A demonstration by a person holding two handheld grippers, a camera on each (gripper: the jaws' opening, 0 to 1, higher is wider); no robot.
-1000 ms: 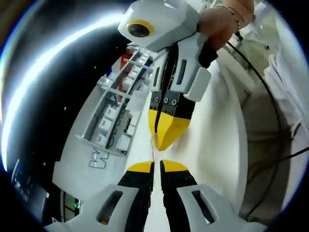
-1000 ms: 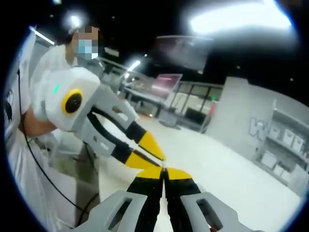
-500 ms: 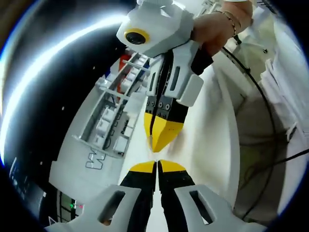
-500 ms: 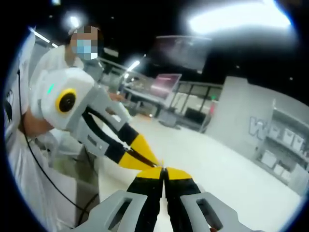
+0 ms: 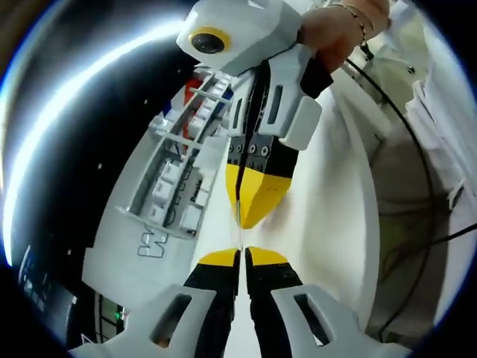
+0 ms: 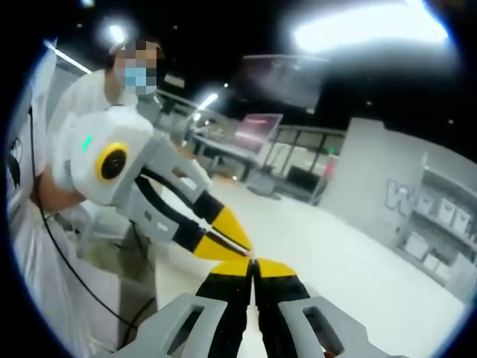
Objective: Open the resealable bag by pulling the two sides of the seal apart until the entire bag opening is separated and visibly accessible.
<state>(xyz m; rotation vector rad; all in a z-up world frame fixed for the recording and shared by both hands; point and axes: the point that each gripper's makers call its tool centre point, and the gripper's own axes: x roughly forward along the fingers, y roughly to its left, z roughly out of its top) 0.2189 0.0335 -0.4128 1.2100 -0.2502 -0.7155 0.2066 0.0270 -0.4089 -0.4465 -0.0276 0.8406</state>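
Left gripper [image 5: 244, 257]: I read its jaws as pressed together, tips just below those of the right gripper [image 5: 252, 215], whose jaws are likewise closed and point down at it above the white table [image 5: 332, 224]. Of the resealable bag [image 5: 239, 236] I see a thin edge-on sliver running between the two sets of tips. It is too thin for me to tell whether either pair pinches it.

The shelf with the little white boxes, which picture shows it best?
The left gripper view. There the shelf is big and close, with its white boxes in rows beside the right gripper. In the right gripper view the shelf is small and blurry at the far edge.
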